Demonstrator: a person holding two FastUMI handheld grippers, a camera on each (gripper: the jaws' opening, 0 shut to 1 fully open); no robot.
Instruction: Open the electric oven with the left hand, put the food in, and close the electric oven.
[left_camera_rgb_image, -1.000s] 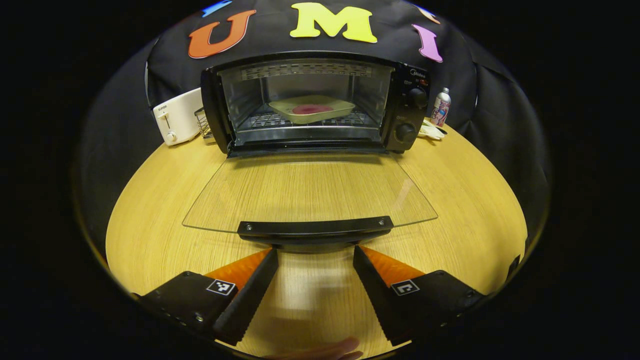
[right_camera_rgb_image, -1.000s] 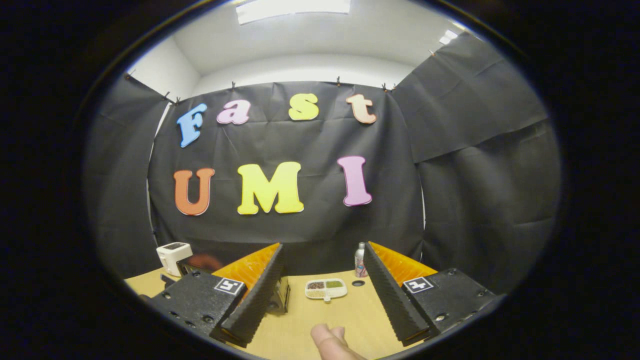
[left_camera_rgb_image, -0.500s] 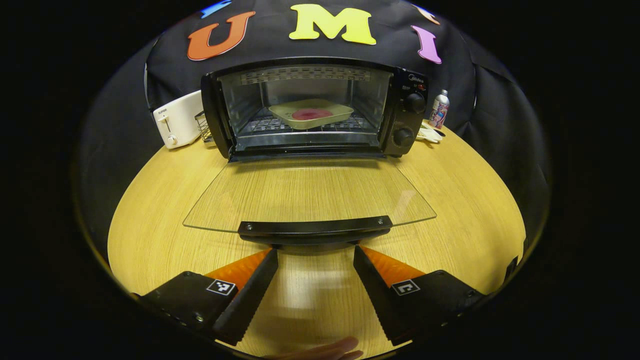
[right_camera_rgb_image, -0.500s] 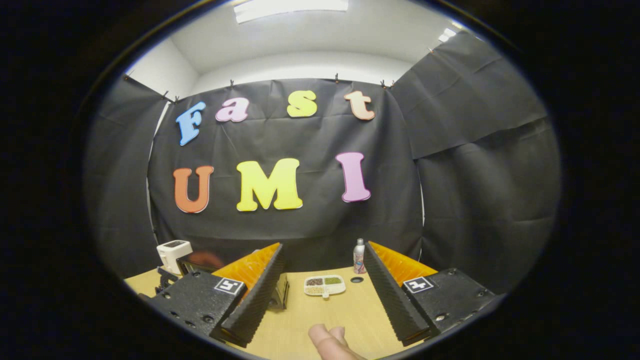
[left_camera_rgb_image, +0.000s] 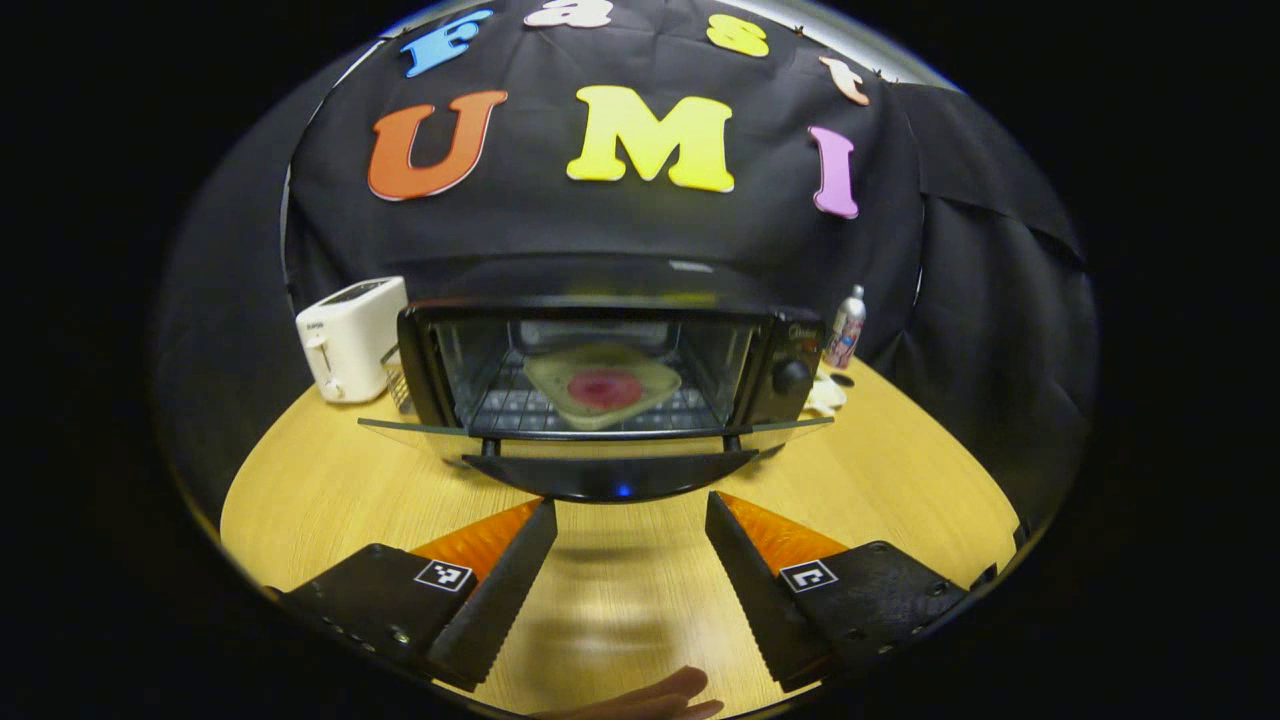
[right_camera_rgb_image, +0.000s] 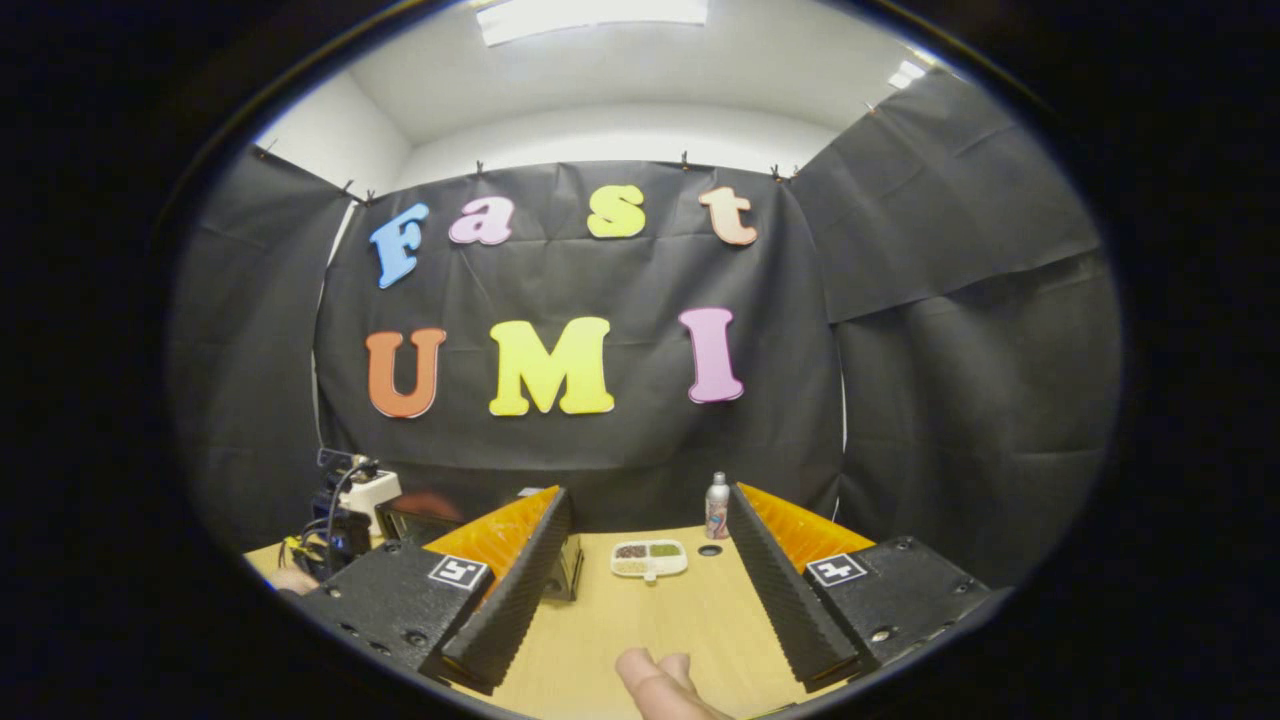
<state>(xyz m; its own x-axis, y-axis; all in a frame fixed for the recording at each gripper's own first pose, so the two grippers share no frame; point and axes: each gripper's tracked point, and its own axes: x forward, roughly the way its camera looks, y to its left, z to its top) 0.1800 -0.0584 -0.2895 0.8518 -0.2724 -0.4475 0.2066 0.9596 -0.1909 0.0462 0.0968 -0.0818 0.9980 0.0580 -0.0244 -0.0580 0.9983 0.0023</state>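
Left gripper (left_camera_rgb_image: 628, 535) open, tray (left_camera_rgb_image: 602, 385) inside oven (left_camera_rgb_image: 600, 390)

A glossy sheen is being shown by the black oven's clear glass door (left_camera_rgb_image: 400, 431), while matt grain is being displayed by the light wooden table (left_camera_rgb_image: 320, 480).

Bright ceiling panel (right_camera_rgb_image: 590, 10) overhead, dim booth, strong fisheye warp, slight edge blur.

oven (left_camera_rgb_image: 610, 385) mid-table (left_camera_rgb_image: 300, 490), door (left_camera_rgb_image: 600, 440) part-raised in front | tray (left_camera_rgb_image: 600, 385) on rack inside | toaster (left_camera_rgb_image: 350, 335) left of oven | bottle (left_camera_rgb_image: 845, 328) right, behind | left gripper (left_camera_rgb_image: 630, 520) before door handle
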